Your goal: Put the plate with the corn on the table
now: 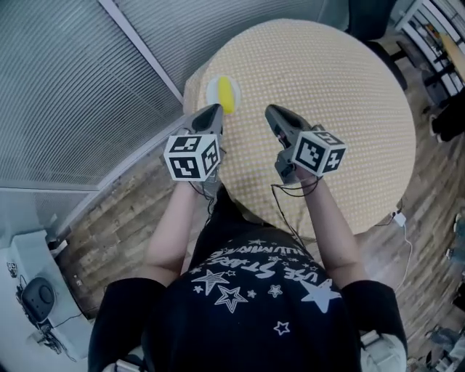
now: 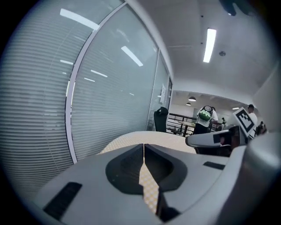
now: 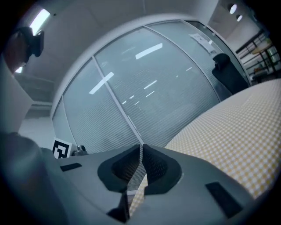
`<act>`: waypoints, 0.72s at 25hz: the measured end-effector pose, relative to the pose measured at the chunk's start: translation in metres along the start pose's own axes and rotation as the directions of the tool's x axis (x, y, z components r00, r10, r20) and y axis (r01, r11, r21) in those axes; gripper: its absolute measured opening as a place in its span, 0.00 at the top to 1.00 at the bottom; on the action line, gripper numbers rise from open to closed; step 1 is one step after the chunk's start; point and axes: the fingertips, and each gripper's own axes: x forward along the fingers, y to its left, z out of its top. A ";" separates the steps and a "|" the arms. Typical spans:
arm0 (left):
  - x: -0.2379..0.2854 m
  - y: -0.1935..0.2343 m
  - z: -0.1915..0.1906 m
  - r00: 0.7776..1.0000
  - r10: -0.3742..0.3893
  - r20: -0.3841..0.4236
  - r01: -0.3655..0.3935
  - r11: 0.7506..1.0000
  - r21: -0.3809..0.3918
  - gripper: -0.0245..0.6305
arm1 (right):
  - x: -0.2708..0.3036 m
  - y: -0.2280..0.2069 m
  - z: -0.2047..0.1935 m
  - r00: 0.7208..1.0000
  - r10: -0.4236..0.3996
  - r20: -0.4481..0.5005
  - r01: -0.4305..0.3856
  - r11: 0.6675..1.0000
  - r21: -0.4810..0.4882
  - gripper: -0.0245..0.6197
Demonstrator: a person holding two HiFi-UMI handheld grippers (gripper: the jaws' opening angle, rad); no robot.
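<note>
In the head view a small white plate with a yellow corn cob on it rests on the round table with its yellow checked cloth, near the table's left edge. My left gripper hovers just in front of the plate, jaws shut and empty. About a hand's width to the right is my right gripper, shut and empty too, over the cloth. In the left gripper view the jaws touch at the tips, and neither plate nor corn shows. The right gripper view shows its jaws closed over the table edge.
Glass walls with blinds run close behind the table's left side. A dark chair stands beyond the table. A cable and white plug lie on the wooden floor at right. People stand in the far room.
</note>
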 end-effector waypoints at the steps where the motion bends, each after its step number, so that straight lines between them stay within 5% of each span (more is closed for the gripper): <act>1: -0.008 -0.009 0.006 0.999 0.010 0.032 -0.010 1.000 0.023 0.94 | -0.010 0.005 0.002 1.000 -0.001 0.011 0.002 0.999 -0.045 0.90; 8: -0.056 -0.063 0.030 0.977 0.060 0.203 -0.093 0.983 0.157 0.94 | -0.057 0.029 0.001 0.999 0.018 0.031 -0.009 0.961 -0.278 0.90; 18: -0.103 -0.109 0.028 0.945 0.073 0.318 -0.145 0.966 0.212 0.94 | -0.100 0.049 -0.009 0.999 0.002 0.048 0.021 0.877 -0.481 0.91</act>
